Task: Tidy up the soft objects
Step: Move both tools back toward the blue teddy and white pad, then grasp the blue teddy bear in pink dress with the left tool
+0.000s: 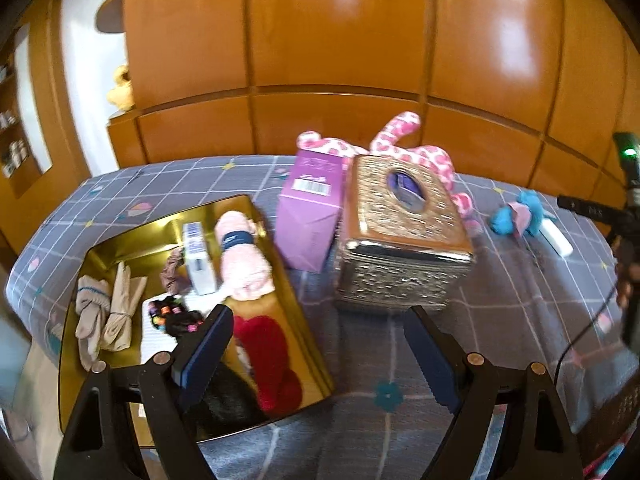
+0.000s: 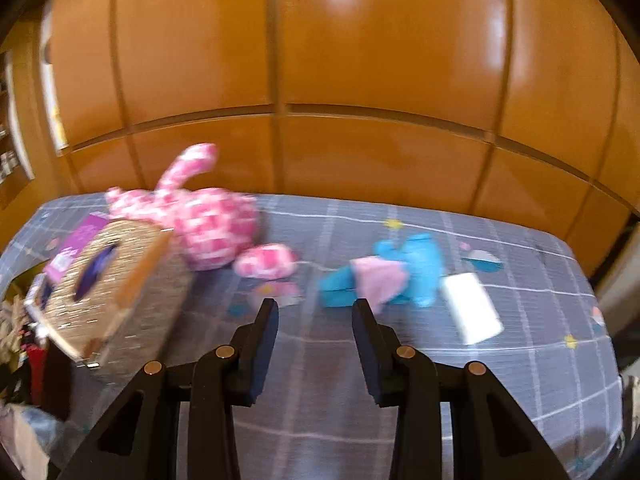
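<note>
Half pink plush hidden behind tissue box

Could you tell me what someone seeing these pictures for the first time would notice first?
Probably the pink-and-white plush toy sprawled at the back of the checked bedspread, just behind the glittery gold tissue box. To the left, a shiny gold tray holds rolled socks and hair ties, while a blue-and-pink soft toy lies alone to the right, ahead of the empty right gripper.

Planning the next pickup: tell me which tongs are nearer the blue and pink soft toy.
Right. The right tongs hover open just before the blue and pink soft toy; the left tongs face the gold tissue box, the toy far right.
</note>
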The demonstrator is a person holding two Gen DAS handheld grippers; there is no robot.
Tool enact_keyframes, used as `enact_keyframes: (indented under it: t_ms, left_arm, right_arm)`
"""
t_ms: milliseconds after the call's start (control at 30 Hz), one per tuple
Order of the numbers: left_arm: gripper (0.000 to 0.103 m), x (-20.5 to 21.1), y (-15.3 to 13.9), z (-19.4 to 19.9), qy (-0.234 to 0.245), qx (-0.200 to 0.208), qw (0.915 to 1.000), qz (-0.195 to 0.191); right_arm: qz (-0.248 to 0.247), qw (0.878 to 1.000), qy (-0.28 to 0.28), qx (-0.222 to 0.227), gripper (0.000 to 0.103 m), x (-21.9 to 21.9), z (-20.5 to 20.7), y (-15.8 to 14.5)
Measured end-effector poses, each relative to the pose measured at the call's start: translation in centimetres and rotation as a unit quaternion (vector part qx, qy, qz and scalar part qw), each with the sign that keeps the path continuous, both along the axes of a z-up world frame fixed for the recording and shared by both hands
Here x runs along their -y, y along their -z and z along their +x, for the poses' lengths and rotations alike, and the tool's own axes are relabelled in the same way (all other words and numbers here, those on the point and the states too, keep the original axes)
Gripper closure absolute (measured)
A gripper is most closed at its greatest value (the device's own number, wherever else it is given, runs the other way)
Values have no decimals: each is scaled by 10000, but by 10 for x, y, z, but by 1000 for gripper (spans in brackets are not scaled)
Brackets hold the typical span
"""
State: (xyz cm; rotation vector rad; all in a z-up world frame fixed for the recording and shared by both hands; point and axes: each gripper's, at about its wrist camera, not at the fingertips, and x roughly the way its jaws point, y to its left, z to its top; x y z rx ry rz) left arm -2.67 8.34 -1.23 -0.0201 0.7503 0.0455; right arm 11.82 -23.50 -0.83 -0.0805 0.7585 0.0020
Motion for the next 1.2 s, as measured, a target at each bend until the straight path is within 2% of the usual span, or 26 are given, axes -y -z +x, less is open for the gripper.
enact_keyframes:
  t_ms: [233,300,333,400,600,900,1033,1200]
  left_arm:
    - [16,27,2,4,422,-106,9989,146]
    - [16,34,4,7,520,-158,9984,175]
    - [16,38,5,8,572,-178,9980,190]
    - [16,47,7,10,700,-219,9971,215]
    - [16,69,10,17,1016,-307,9940,253]
    - [16,107,8,30,1524,-345,9873,280]
    - [16,126,4,42,1737,-336,9841,180]
    - [16,158,3,60,1950,-304,9797,365]
  right_arm:
    - [-266,9928,1164,34,65,76,21,20]
    - [-22,9874,1584,-62,65,100,19,30]
    - [162,9824,1841,-271,65,113,21,36]
    - [503,9771,2039,-330,65,126,20,37]
    - [1031,9651,2365,-444,65,148,19,40]
    - [1241,9562,2604,-489,65,157,15,41]
    - [1485,9453,2861,-505,65,170,10,43]
    - [2100,9224,3180,-629,65,193,3,52]
